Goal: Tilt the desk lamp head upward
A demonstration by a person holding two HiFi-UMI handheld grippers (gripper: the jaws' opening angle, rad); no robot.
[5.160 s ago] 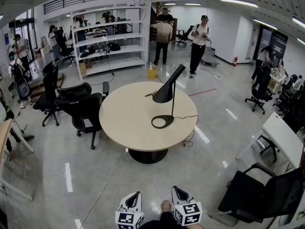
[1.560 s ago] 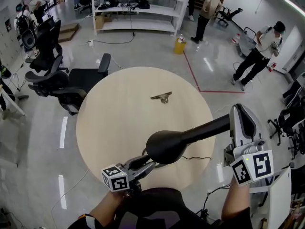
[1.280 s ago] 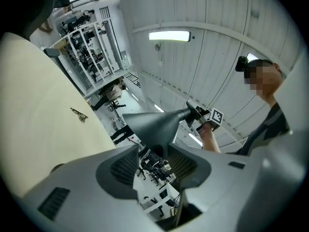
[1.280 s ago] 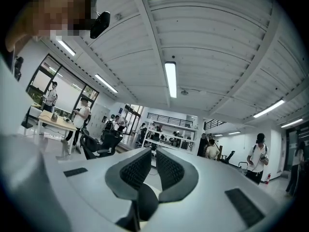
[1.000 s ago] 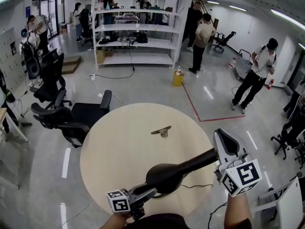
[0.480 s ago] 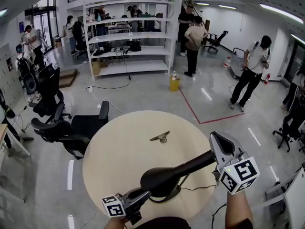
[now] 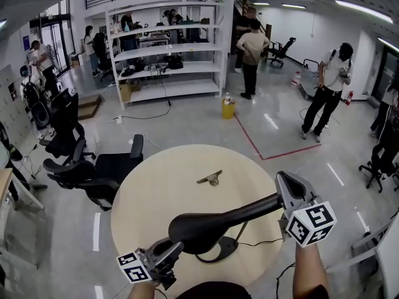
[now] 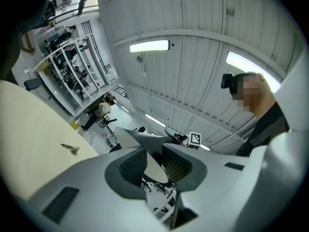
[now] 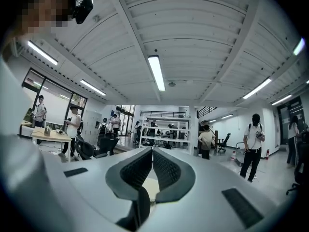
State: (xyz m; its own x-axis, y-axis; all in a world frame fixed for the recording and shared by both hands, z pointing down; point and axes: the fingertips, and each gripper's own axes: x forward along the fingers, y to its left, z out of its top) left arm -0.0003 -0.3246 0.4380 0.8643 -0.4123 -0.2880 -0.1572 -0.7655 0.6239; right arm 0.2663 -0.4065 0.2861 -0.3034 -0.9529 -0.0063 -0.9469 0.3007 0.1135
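Note:
The black desk lamp's cone head (image 7: 206,226) hangs over the near side of the round beige table (image 7: 162,179), wide end to the left and narrow end to the right. Its ring base (image 7: 219,251) rests on the table below. My left gripper (image 7: 173,248) is just under and left of the wide end. Its jaws have just been closing and still stand apart, with nothing between them (image 8: 154,151). My right gripper (image 7: 283,178) sits against the narrow end of the head. In the right gripper view its jaws (image 9: 152,151) look shut and empty.
A small metal piece (image 7: 211,178) lies mid-table. The lamp's cord (image 7: 255,243) trails off to the right. Black office chairs (image 7: 93,167) crowd the table's left side. White shelves (image 7: 168,48), a yellow bin (image 7: 229,109) and several standing people (image 7: 327,92) are farther back.
My left gripper has slid down and left from under the lamp head, and its jaws have narrowed. The head's wide end has swung left. The right gripper has shifted only slightly.

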